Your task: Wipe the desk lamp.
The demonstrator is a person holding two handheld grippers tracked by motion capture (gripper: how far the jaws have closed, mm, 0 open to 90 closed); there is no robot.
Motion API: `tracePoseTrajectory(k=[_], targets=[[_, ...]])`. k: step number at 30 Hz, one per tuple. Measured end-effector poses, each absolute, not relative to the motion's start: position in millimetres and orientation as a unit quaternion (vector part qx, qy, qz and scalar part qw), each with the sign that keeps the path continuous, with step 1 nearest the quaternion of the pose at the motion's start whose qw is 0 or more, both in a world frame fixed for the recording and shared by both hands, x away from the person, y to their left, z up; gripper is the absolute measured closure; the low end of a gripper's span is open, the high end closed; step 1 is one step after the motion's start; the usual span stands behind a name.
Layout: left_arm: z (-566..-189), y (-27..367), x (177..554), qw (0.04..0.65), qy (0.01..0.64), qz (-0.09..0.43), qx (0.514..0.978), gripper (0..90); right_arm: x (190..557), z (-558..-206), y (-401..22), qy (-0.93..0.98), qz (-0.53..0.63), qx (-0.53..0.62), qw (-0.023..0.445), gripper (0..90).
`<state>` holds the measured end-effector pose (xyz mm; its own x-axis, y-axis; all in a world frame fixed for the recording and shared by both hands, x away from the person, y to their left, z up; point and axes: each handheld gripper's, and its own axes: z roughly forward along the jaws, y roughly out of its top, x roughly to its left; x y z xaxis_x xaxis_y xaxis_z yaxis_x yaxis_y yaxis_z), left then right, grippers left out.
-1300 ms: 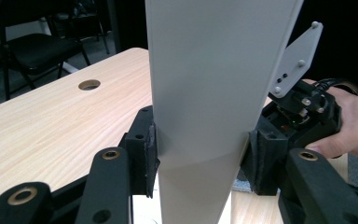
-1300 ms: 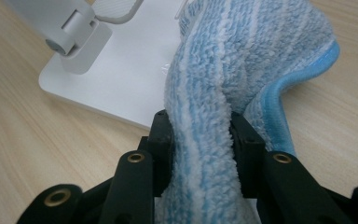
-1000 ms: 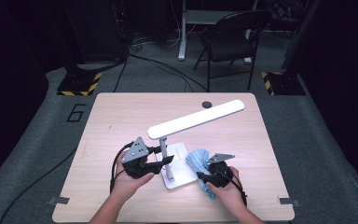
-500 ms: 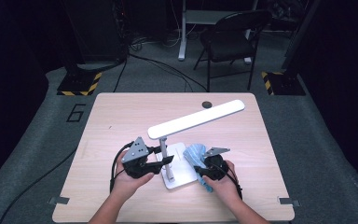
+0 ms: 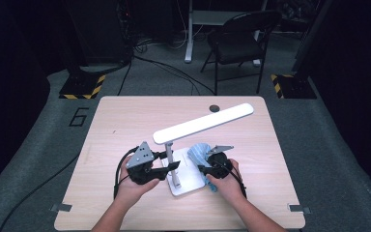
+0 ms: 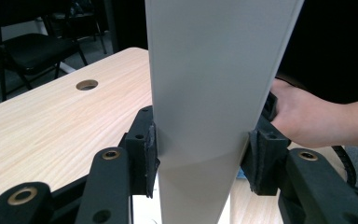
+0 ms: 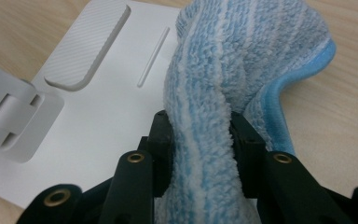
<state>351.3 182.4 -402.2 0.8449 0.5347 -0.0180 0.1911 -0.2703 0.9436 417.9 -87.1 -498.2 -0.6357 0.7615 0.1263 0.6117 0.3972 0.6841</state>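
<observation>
Right gripper (image 7: 200, 128) has its jaws pinched on the blue cloth (image 7: 242, 60), which is draped over the lamp base (image 7: 102, 116) near the middle of the table (image 5: 125, 121). Left gripper (image 6: 200, 154) is clamped around the lamp's post (image 6: 209, 84), steadying it. Looks like mid-wipe on the base to me; next it probably needs a flat drag across the plate. Only writing I can read is a "6" (image 5: 79, 116) on the floor.

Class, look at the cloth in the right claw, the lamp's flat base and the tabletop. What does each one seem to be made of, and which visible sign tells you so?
Cloth: soft looped terry or microfibre, blue and white stripes, fuzzy pile, smooth blue edging.
Lamp base: probably matt white plastic, even and smooth, with a ribbed pad.
Tabletop: pale wood or wood-look laminate, judging by its fine straight grain lines; which one cannot be told.
</observation>
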Motion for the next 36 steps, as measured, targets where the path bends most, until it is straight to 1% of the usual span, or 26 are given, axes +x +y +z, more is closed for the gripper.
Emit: tracePoseTrajectory(k=[9,15,22,25,26,36], targets=[[-402.1,182.8,351.6,0.557,0.230,0.153,0.783,52.9,434.4,-499.0,-81.7,0.818,0.368,0.433,0.092,66.5],[-401.9,183.2,352.1,0.557,0.228,0.150,0.785,52.9,444.1,-499.7,-76.1,0.816,0.371,0.431,0.105,66.5],[-402.0,183.0,352.4,0.557,0.228,0.149,0.784,52.9,454.2,-498.7,-71.1,0.814,0.363,0.442,0.098,66.5],[-401.9,183.2,352.4,0.557,0.226,0.148,0.785,52.9,459.8,-500.4,-69.1,0.810,0.371,0.441,0.106,66.4],[-401.8,183.2,352.3,0.557,0.226,0.148,0.785,52.9,461.2,-500.6,-68.1,0.808,0.372,0.446,0.097,66.4],[-402.4,183.7,352.1,0.559,0.226,0.148,0.784,52.8,477.0,-503.0,-60.8,0.802,0.379,0.447,0.115,65.9]])
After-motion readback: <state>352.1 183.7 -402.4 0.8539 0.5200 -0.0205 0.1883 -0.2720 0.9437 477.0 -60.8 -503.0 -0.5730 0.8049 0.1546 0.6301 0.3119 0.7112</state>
